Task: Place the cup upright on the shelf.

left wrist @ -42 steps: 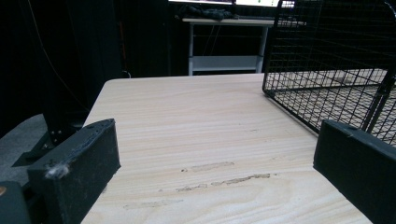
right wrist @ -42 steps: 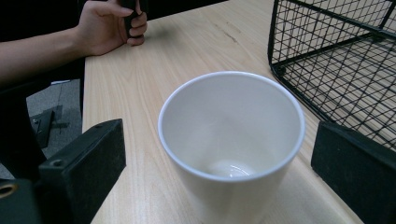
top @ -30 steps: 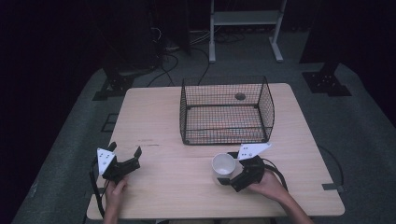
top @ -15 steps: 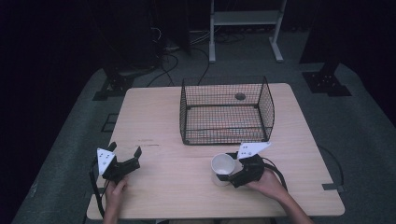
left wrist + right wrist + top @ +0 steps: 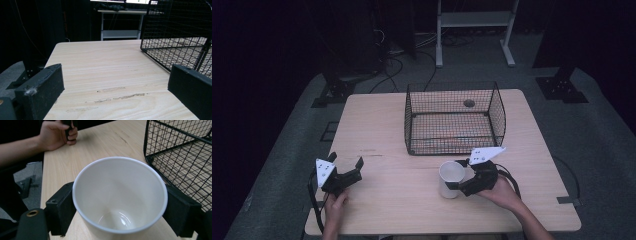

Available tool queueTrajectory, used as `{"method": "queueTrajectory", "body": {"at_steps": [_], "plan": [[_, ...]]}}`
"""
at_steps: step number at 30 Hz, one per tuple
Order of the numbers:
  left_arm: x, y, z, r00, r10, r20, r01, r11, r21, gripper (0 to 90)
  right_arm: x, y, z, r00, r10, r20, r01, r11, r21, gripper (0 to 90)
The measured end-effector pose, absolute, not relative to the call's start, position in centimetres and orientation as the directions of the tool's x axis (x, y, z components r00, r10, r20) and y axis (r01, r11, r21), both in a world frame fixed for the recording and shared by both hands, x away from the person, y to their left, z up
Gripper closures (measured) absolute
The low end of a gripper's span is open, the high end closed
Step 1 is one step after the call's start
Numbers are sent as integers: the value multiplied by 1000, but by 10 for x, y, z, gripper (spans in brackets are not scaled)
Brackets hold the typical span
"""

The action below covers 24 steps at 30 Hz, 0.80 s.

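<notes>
Wooden table (image 5: 387,120), empty wire basket (image 5: 454,120), empty white cup (image 5: 451,178)

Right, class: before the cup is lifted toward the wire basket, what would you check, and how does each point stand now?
1. Right gripper jaws have just been closing and press both sides of the white cup: ok.
2. Cup upright on the table: ok.
3. Cup free of contents: ok, inside looks empty.
4. Wire basket open at the top, floor bare: ok.
5. Left gripper out of the way, open, far from the cup: ok.
6. Grip firm enough to lift: cannot tell.
</notes>
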<state>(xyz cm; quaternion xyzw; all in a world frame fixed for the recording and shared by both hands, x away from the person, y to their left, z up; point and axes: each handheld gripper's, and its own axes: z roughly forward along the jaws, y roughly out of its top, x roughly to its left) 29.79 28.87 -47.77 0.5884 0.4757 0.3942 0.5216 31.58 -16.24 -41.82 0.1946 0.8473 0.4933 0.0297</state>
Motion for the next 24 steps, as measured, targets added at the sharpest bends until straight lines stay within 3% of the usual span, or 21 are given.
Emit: {"method": "queueTrajectory", "body": {"at_steps": [24], "plan": [[298,289,-478,236,971,-32,149,-4,989,0,340,-169,-380,-928,331,172,307,415,856,193]]}}
